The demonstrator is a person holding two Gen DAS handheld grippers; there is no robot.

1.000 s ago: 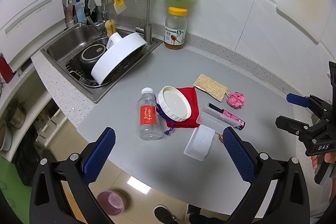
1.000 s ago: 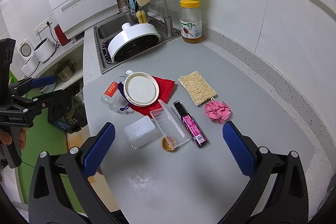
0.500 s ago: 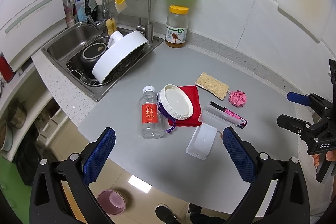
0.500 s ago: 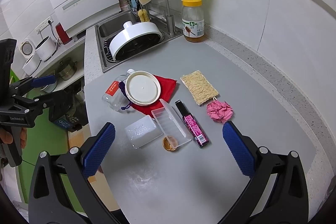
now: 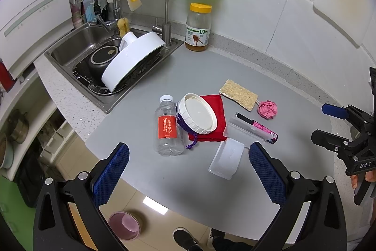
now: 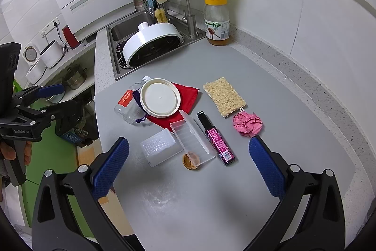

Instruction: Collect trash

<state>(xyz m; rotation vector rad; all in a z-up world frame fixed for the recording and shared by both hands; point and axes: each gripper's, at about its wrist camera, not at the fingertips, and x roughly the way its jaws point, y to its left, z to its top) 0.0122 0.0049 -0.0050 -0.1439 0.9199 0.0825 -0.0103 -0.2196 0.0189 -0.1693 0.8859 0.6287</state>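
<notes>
We hold both grippers above the grey countertop point(image 6: 270, 86), and we take the white round lid point(image 6: 160, 97) as our landmark. Our left gripper point(image 5: 189, 174) has its blue-padded fingers point(image 5: 110, 172) spread wide and empty, hanging over the counter's near edge, short of the lid. Our right gripper point(image 6: 188, 169) is likewise spread wide with nothing between its pads point(image 6: 266, 165).

The lid lies on a red cloth pouch point(image 6: 185, 101) whose purple cord point(image 5: 191, 145) trails out beneath it. Touching the lid on the sink side lies a clear plastic bottle point(image 5: 167, 128) on its side, with a red label. On the lid's near side in the right view sit a clear plastic box point(image 6: 161, 149) and, just beside it, an open transparent case point(image 6: 191, 135); a small brown object point(image 6: 190, 161), perhaps a nutshell or bottle cap, rests at the case's corner. A black-and-pink tube point(image 6: 215, 139) lies alongside the case. Farther from the lid lies a tan scrubbing pad point(image 6: 224, 95), and a crumpled pink paper ball point(image 6: 247, 123) touches its corner. Beyond the lid, against the wall, stands a yellow-capped honey jar point(image 6: 216, 20), next to the steel sink point(image 5: 77, 46).
</notes>
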